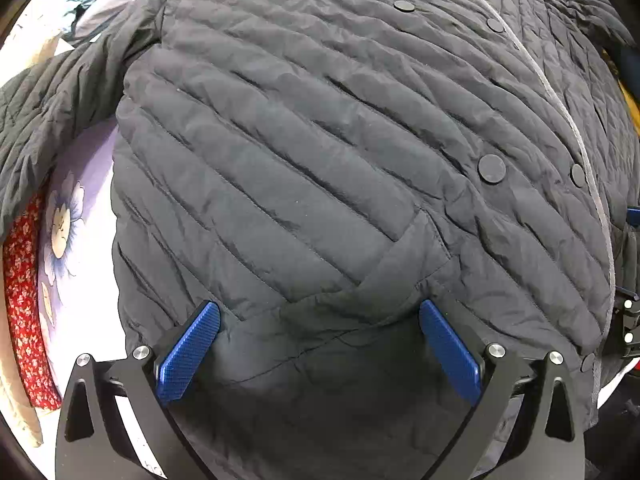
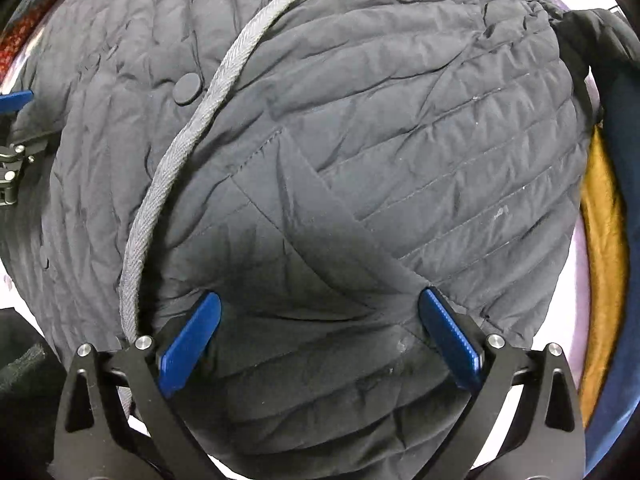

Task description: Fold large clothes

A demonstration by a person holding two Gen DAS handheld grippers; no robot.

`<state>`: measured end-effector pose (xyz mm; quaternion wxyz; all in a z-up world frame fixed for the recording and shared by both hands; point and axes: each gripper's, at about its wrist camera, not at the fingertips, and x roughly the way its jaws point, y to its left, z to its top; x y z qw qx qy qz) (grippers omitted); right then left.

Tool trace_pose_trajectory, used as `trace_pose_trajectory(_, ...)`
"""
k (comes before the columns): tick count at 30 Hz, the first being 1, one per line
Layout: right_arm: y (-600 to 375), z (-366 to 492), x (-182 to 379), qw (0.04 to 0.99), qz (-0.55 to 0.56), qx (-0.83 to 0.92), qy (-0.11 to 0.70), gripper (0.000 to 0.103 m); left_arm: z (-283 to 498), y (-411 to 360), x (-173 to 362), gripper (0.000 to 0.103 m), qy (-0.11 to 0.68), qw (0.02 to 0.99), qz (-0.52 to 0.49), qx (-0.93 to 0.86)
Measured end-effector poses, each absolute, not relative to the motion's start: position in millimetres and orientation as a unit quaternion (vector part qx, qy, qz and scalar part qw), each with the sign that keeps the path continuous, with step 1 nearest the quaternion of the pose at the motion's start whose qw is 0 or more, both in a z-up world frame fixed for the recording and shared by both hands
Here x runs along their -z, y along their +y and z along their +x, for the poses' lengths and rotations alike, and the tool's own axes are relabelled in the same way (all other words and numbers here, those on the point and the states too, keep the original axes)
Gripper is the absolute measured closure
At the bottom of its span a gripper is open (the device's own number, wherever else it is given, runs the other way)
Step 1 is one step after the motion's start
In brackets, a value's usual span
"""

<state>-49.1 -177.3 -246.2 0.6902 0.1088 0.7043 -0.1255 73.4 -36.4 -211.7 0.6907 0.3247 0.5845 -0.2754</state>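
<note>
One dark quilted jacket on floral sheet, 2 grippers, left gripper & right gripper both spread wide, nothing clamped.

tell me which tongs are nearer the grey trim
Right. The right tongs have the grey trim passing right beside their finger; the left tongs sit well apart from it, mid-panel of the jacket.

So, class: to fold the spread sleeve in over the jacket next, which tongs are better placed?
Probably the left tongs: the spread sleeve lies beside them. The right tongs hover, open too, over the jacket body past the grey trim.
</note>
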Motion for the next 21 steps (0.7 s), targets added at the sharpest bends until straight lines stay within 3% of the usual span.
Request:
trace_pose_trajectory(5,-193,-54,231,0.686,0.135,0.124,0.705,0.005,59,-47,201,0.005,0.584,0.690,0.347,0.249)
trace_pose_trajectory(15,-305,-104,84,0.799,0.289,0.263,0.456,0.005,34,-62,151,0.007,0.530,0.727,0.347,0.265)
trace_pose_trajectory(21,-368,-189,34,0.768,0.363,0.406,0.338,0.005,19,-79,124,0.007,0.511,0.733,0.351,0.282)
